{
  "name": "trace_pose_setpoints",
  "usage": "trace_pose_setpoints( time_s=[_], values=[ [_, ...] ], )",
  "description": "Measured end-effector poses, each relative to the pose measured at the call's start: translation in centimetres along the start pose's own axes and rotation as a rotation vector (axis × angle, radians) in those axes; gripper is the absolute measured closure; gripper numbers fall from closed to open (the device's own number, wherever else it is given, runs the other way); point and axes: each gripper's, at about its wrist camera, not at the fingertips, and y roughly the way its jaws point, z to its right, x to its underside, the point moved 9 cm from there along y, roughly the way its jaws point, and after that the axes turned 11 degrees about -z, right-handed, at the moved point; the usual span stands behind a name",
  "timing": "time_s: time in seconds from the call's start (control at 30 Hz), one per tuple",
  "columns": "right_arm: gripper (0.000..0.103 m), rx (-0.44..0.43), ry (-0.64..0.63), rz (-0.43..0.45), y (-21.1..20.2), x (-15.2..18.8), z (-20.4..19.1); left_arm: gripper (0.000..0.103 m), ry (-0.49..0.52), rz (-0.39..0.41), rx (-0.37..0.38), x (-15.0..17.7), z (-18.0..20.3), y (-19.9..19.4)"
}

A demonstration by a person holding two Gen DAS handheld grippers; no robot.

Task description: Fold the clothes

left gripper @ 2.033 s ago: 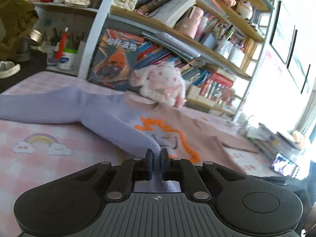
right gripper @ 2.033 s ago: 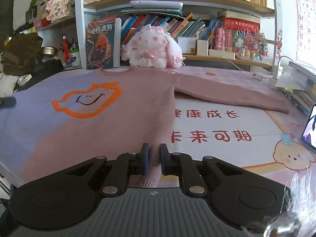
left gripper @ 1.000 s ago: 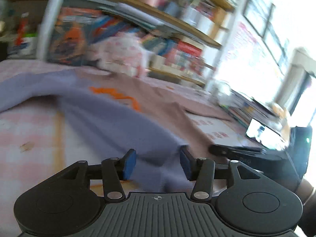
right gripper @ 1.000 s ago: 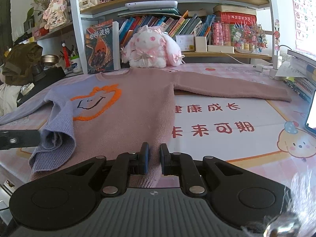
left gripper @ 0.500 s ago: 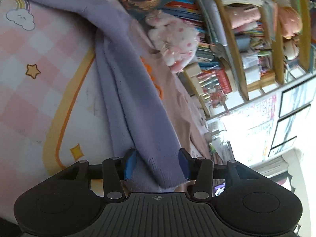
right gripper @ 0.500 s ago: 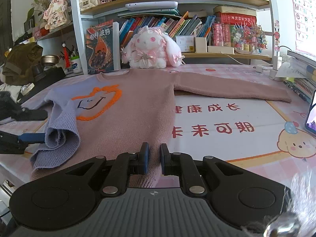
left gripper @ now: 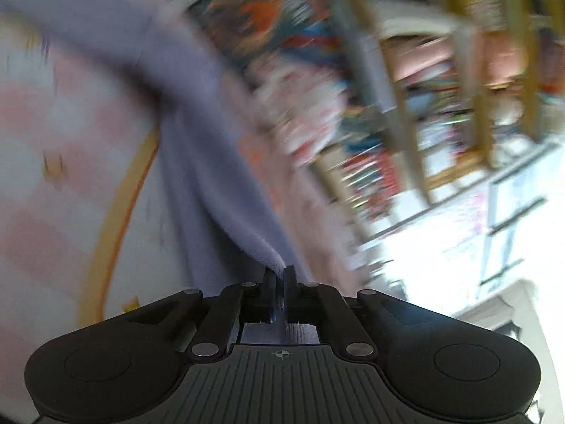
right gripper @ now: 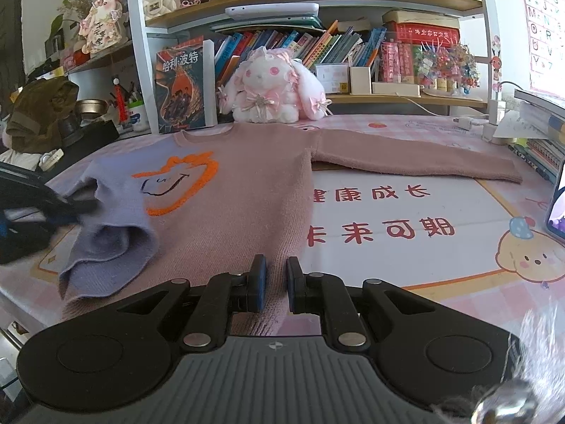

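A pink and lilac sweater (right gripper: 254, 190) with an orange outlined face lies flat on the printed mat (right gripper: 388, 226). Its right sleeve (right gripper: 416, 159) stretches out to the right. The lilac left side (right gripper: 113, 247) is bunched and folded in toward the body. My left gripper (left gripper: 280, 275) is shut on a ridge of the lilac fabric (left gripper: 212, 183); its view is badly blurred. From the right wrist view that left gripper (right gripper: 76, 208) shows as a dark blur at the lilac fold. My right gripper (right gripper: 275, 282) is shut on the pink hem at the near edge.
A pink plush rabbit (right gripper: 272, 88) and an upright book (right gripper: 180, 88) stand behind the sweater, under packed bookshelves (right gripper: 353, 10). A phone (right gripper: 558, 205) and stacked books sit at the right edge. An olive cloth (right gripper: 42, 113) and a pen cup are at far left.
My left gripper, open around the lilac fabric half a second ago, is now shut on it and is swinging fast. The right gripper has stayed put on the hem.
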Motion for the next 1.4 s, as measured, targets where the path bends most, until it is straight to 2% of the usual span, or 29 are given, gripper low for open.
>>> trace_pose_setpoints(
  time_s=[0.1, 0.17, 0.27, 0.37, 0.47, 0.53, 0.6, 0.67, 0.77, 0.8, 0.83, 0.9, 1.03, 1.07, 1.1, 1.17, 1.23, 1.4],
  values=[
    [0.092, 0.002, -0.001, -0.002, 0.0, 0.0, 0.0, 0.101, 0.094, 0.059, -0.028, -0.9, 0.4, -5.3],
    [0.092, 0.009, -0.003, 0.000, 0.0, 0.0, -0.1, 0.101, 0.130, 0.075, -0.087, -1.2, -0.2, -8.3],
    [0.092, 0.008, 0.008, 0.002, 0.0, 0.0, 0.0, 0.101, 0.169, 0.055, -0.251, -0.8, -2.5, -11.4],
    [0.092, 0.018, -0.008, -0.005, -0.1, -0.1, -0.1, 0.102, 0.197, 0.010, -0.427, -0.1, -4.9, -12.2],
    [0.093, 0.035, -0.033, -0.009, -0.2, -0.2, -0.4, 0.103, 0.328, -0.011, -0.608, 0.5, -5.2, -11.8],
    [0.093, 0.046, -0.045, -0.010, -0.2, -0.2, -0.5, 0.103, 0.402, -0.014, -0.677, 0.4, -4.8, -11.6],
    [0.093, 0.041, -0.043, -0.019, -0.1, -0.2, -0.4, 0.095, 0.413, 0.013, -0.655, -0.2, -4.4, -11.5],
    [0.092, 0.032, -0.030, -0.024, -0.1, -0.3, -0.3, 0.091, 0.374, 0.024, -0.604, -1.0, -4.5, -10.9],
    [0.091, 0.013, 0.012, -0.032, 0.1, -0.3, 0.1, 0.068, 0.336, 0.033, -0.558, -1.8, -4.8, -9.6],
    [0.089, 0.010, 0.017, -0.033, 0.0, -0.2, 0.1, 0.063, 0.330, 0.032, -0.554, -1.9, -4.9, -9.1],
    [0.088, 0.007, 0.022, -0.033, 0.0, -0.2, 0.1, 0.063, 0.325, 0.032, -0.549, -2.1, -5.1, -8.5],
    [0.087, 0.004, 0.024, -0.035, 0.0, -0.1, 0.1, 0.063, 0.339, 0.023, -0.559, -2.1, -5.3, -7.3],
    [0.087, -0.006, 0.029, -0.039, -0.1, -0.1, 0.2, 0.065, 0.461, 0.012, -0.627, -1.8, -4.9, -6.0],
    [0.087, -0.007, 0.025, -0.040, 0.0, -0.1, 0.2, 0.071, 0.489, 0.005, -0.641, -1.8, -4.8, -5.7],
    [0.088, -0.008, 0.021, -0.040, 0.1, -0.1, 0.2, 0.089, 0.511, -0.001, -0.649, -1.9, -4.8, -5.4],
    [0.091, -0.009, 0.006, -0.038, 0.3, -0.3, 0.1, 0.095, 0.546, -0.012, -0.656, -2.2, -4.8, -4.8],
    [0.092, 0.003, -0.013, -0.031, 0.7, -0.7, 0.1, 0.097, 0.553, -0.020, -0.641, -3.0, -4.9, -4.0],
    [0.092, 0.035, -0.010, -0.020, 2.9, -2.7, 0.6, 0.097, 0.576, 0.001, -0.671, -4.4, -5.0, -2.4]
  ],
)
